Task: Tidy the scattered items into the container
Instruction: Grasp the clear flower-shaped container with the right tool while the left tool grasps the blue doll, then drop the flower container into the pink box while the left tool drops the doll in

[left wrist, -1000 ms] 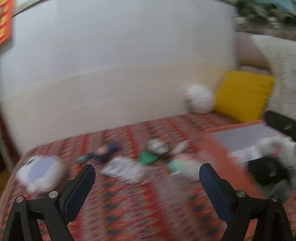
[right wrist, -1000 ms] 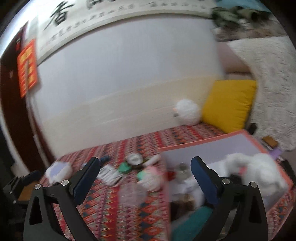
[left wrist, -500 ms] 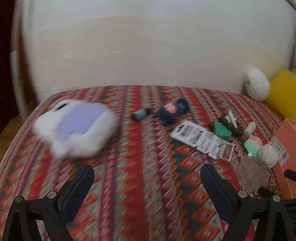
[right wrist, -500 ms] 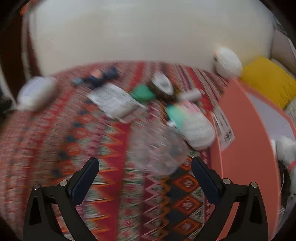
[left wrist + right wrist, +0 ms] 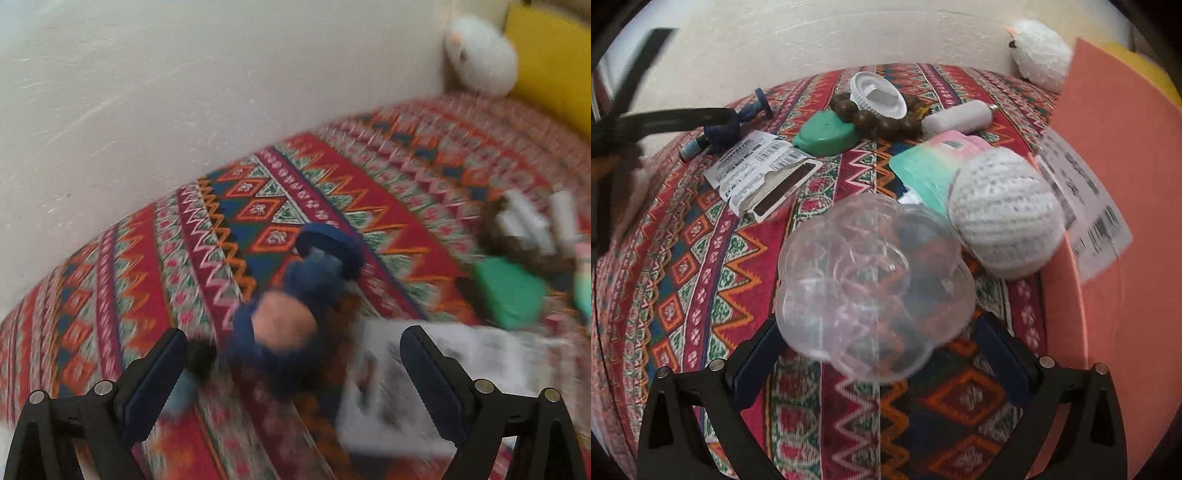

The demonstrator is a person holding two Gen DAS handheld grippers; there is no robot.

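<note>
Clear plastic lid lay between my spread right gripper | left gripper spread over blue doll | ready for pickup

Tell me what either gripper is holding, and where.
Nothing. The left gripper is open around the blue doll; the right gripper is open at the clear lobed plastic container.
</note>
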